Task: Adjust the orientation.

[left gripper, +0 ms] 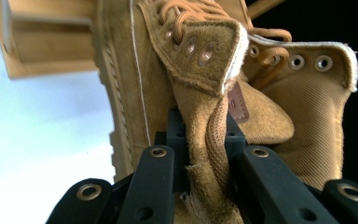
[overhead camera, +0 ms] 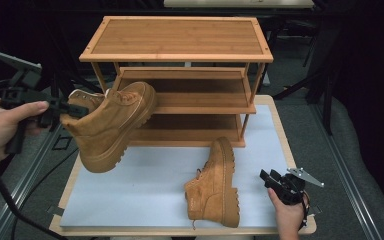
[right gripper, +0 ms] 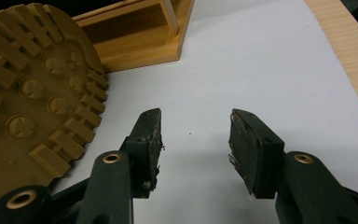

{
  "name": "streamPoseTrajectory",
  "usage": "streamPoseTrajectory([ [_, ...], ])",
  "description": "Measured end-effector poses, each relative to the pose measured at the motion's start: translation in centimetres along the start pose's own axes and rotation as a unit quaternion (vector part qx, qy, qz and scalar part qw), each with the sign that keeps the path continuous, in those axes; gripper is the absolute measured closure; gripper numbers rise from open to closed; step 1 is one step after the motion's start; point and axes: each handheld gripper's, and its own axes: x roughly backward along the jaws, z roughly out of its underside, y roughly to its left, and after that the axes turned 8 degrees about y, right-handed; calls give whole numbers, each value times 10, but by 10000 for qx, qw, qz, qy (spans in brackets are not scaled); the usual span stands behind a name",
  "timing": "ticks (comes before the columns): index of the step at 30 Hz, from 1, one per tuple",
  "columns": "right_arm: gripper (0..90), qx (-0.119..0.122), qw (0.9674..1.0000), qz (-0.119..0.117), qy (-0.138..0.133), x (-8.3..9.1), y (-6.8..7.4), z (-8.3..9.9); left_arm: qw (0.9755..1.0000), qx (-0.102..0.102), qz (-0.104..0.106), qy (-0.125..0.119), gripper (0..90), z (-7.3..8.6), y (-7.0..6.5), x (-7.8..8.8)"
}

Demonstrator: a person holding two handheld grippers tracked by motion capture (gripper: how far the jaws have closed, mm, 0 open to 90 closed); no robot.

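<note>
The left gripper (overhead camera: 72,109) was clamped on the collar of a tan suede lace-up boot with a thick lugged sole (overhead camera: 111,125), and the boot hung clear of the table (overhead camera: 145,195), toe tilted up toward the middle shelf of the three-tier bamboo shoe rack (overhead camera: 180,55). In the left gripper view the collar edge and a lace of that boot (left gripper: 205,140) sat pinched between the black jaws. A second tan suede boot of the same make (overhead camera: 215,185) lay on its side on the table's pale blue mat (overhead camera: 145,175), in front of the rack's lower right corner. The right gripper (overhead camera: 271,178) rested just to the right of that boot, apart from it, jaws spread wide with nothing between them. In the right gripper view (right gripper: 193,144) the lying boot's lugged sole (right gripper: 32,107) faced the camera at left.
</note>
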Motion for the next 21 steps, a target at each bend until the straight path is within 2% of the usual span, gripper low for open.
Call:
streamPoseTrajectory([
  [6,531,10,10000,-28,35,-2,1,0,9996,70,-8,-265,796,-25,3,-20],
  [12,530,-50,9999,-77,46,-2,-2,1,9981,183,-120,-570,795,-45,3,-36],
  [15,530,-115,9999,-101,34,-2,-4,1,9971,270,-116,-702,795,-52,4,-47],
  [19,530,-92,9998,-118,117,-1,-4,0,9956,233,-290,-861,795,-56,1,-65],
  [20,531,-95,9998,-107,121,-1,-4,0,9955,251,-232,-887,795,-58,2,-70],
  [21,531,-111,9999,-114,45,-2,-4,1,9951,249,-274,-914,795,-58,1,-73],
])
